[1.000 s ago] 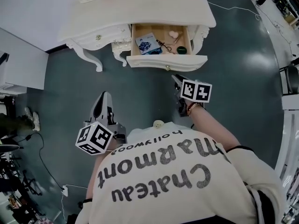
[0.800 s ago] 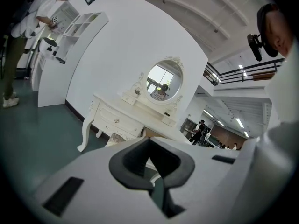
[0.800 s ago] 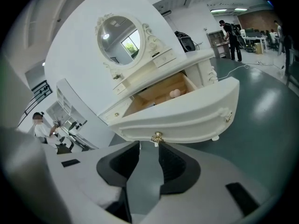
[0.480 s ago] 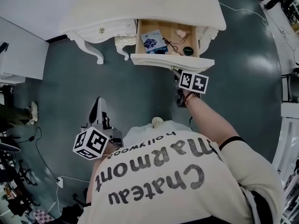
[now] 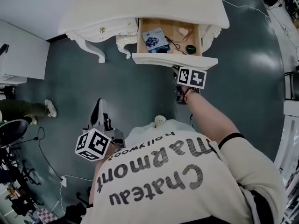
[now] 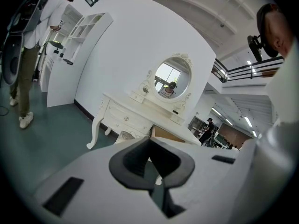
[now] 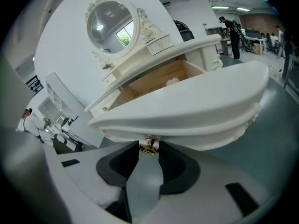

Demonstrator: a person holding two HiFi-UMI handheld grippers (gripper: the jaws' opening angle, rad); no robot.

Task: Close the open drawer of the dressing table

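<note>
One drawer [image 5: 170, 31] of the dressing table [image 5: 140, 3] stands pulled out at the top centre of the head view. Its wooden inside holds a blue-printed pack [image 5: 155, 39] and a dark round thing [image 5: 190, 49]. The right gripper [image 5: 179, 72] sits just under the drawer's white front, and the left gripper [image 5: 99, 104] hangs well apart at lower left, over bare grey-green floor [image 5: 140, 92]. A person's leg [image 5: 23, 108] shows at the left edge. I judge the step in hand to be the approach for the push, since the drawer is not yet moved in. In the left gripper view the fingers [image 6: 128, 160] are clenched together on nothing, pointing toward the dressing table and its oval mirror [image 6: 172, 78] at centre frame. Another person [image 6: 28, 45] stands by white shelves [image 6: 79, 36] at upper left. The right gripper view is filled by the curved drawer front [image 7: 187, 101]. A small brass knob [image 7: 149, 145] stands between the tips of the released fingers [image 7: 117, 164], which have just been narrowing a little, and no pad visibly presses on it. The next move calls for a straight, level push on the front, along the runners, so the drawer slides home without skewing. The room looks like a large open hall with a smooth floor.
</note>
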